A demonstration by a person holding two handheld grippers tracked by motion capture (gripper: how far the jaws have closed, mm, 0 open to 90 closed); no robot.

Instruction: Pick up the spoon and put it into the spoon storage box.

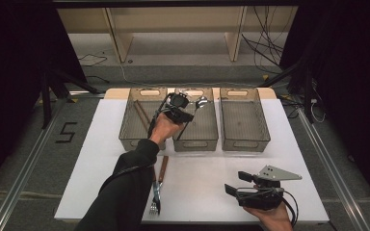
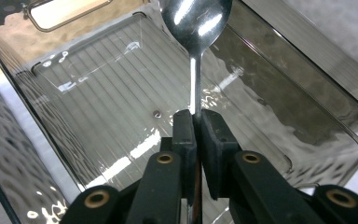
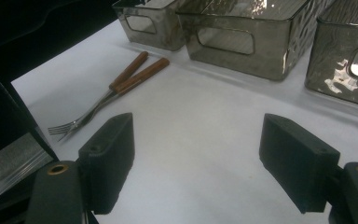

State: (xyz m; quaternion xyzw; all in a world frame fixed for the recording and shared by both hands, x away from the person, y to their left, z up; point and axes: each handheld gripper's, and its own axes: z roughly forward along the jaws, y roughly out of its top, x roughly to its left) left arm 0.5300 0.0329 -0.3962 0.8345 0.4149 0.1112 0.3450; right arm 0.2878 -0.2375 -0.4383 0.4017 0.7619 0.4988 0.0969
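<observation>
Dark long sleeve (image 1: 125, 190) on the left arm, black two-jaw grippers with brass-coloured pivot screws, grey three-cornered plate (image 1: 275, 173), trailing black cable (image 1: 293, 209).

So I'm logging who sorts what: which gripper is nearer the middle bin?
Left. The left gripper hangs right over the middle bin, shut on a spoon. The right gripper sits open near the table's front edge, well short of it.

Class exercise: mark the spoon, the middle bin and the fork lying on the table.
spoon (image 2: 196, 21), left gripper view, on its bowl.
middle bin (image 1: 196, 145), high view, on its near wall.
fork (image 3: 65, 129), right gripper view, on its tines.
</observation>
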